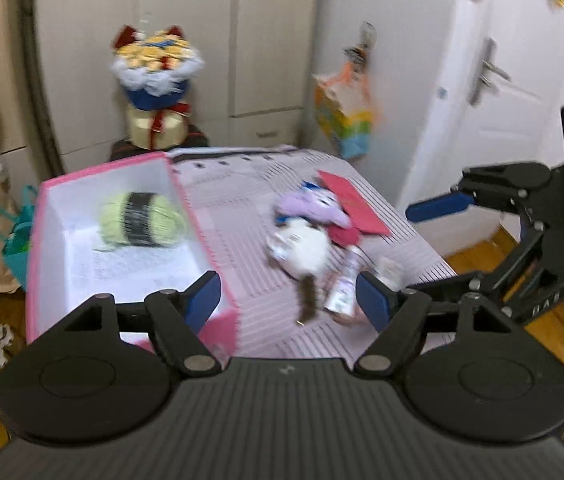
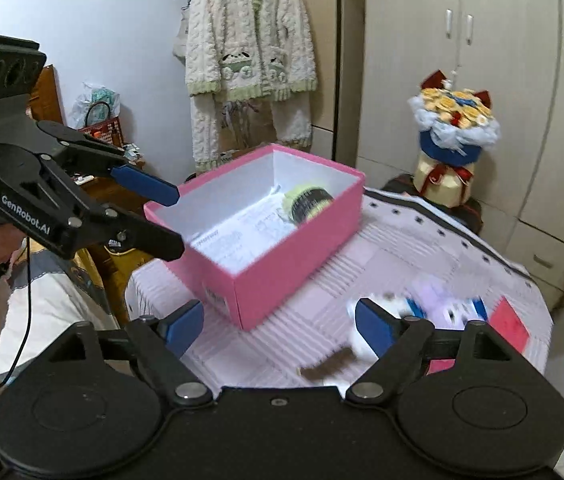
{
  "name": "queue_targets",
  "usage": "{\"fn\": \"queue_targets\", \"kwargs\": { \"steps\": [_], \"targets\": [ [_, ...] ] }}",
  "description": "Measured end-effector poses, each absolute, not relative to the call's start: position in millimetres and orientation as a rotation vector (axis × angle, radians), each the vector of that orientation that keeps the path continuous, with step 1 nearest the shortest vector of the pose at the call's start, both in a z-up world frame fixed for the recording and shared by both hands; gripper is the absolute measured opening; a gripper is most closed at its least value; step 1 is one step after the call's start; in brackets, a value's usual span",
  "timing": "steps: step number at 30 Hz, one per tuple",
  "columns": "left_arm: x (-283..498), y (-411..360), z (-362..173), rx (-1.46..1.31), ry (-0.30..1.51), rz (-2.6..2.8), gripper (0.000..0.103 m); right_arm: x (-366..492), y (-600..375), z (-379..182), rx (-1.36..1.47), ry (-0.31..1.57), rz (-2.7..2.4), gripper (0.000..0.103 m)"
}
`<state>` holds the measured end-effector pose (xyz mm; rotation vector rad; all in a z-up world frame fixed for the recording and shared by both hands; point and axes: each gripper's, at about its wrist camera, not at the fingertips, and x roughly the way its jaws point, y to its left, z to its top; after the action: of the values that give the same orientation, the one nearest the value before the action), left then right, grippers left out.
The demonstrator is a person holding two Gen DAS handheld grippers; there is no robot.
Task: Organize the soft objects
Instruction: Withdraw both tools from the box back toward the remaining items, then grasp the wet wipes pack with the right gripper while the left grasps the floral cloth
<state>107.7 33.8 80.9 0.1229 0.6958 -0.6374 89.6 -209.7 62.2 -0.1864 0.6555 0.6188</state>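
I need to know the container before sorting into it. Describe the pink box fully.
The pink box is rectangular, lidless, apparently cardboard, pink outside and white inside. It stands upright on the striped pink-and-white cloth, near one edge of the surface. Printed paper lines its floor, and a yellow-green soft roll with a dark band lies on that paper toward the far end. A small label sits on one outer corner. Nothing else touches it.

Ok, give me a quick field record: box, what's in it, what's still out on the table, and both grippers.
box: pink box, open, on the striped tablecloth
in box: green and black yarn ball, printed paper
still out: pile of soft toys beside the box, red card touching it
left gripper: jaws open, nothing between them
right gripper: jaws open, nothing held
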Motion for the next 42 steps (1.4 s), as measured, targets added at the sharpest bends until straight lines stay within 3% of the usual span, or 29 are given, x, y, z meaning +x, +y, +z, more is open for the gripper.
{"fn": "queue_targets", "kwargs": {
  "steps": [17, 27, 42],
  "targets": [
    [89.1, -53.2, -2.3, 0.213, 0.8, -0.841, 0.074, 59.6, -295.3, -11.5, -0.018, 0.724, 0.463, 0.087],
    [112.1, -77.8, -58.2, 0.146, 0.819, -0.779, 0.074, 83.4, -312.3, -61.9, 0.02, 0.643, 0.413, 0.087],
    [128.4, -107.4, -102.9, 0.097, 0.724, -0.649, 0.079, 129.0, -320.5, -113.8, 0.093, 0.565, 0.418, 0.09]
  ]
}}
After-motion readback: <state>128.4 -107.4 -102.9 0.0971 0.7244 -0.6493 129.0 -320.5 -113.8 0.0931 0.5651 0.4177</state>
